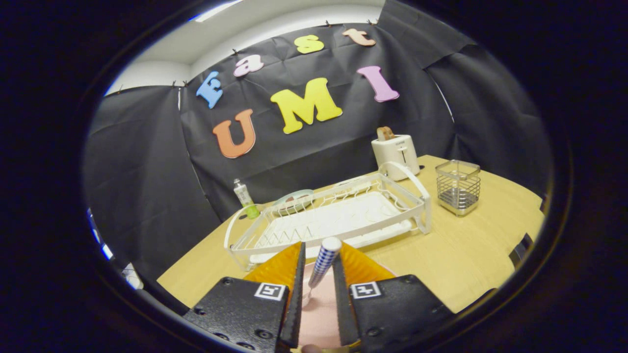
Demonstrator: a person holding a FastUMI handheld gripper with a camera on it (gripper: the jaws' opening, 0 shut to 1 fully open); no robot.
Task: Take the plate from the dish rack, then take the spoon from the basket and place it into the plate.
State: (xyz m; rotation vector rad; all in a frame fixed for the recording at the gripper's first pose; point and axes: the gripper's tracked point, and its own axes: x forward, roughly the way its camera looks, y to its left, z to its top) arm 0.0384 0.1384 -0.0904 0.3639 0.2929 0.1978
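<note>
Jaws [318, 267] nearly closed, pinching the blue-checked-handled spoon [324, 260] over the pink plate [319, 314]; white wire dish rack [333, 220] just beyond.

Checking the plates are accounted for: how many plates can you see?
2: a pink plate beneath the gripper holding the spoon; another plate behind the dish rack. Others may be hidden.
</note>
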